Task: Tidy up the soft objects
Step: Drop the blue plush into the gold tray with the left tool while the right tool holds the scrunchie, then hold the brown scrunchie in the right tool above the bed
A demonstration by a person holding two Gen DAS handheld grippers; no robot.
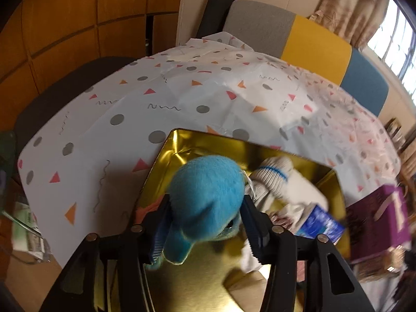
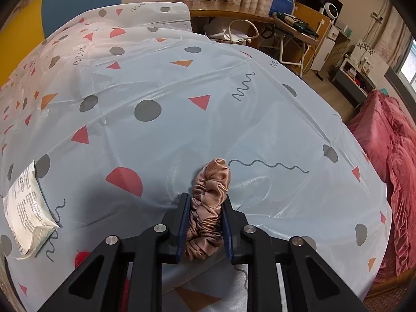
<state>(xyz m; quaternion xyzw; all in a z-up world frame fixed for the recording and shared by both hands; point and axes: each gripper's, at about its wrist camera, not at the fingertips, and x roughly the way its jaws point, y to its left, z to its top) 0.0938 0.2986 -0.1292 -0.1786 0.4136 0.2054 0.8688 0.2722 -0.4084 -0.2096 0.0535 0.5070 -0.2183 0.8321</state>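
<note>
A blue plush toy sits between the fingers of my left gripper, whose pads touch it on both sides. It hangs over an open gold tin. Inside the tin lie a white sock with blue stripes, some white cloth and a blue packet. In the right wrist view my right gripper is shut on a pink-brown satin scrunchie, which rests on the patterned tablecloth. The scrunchie's far end sticks out past the fingertips.
A white printed packet lies at the left on the cloth. A purple box stands right of the tin. Grey, yellow and blue chair backs line the table's far side. A red blanket is beyond the right edge.
</note>
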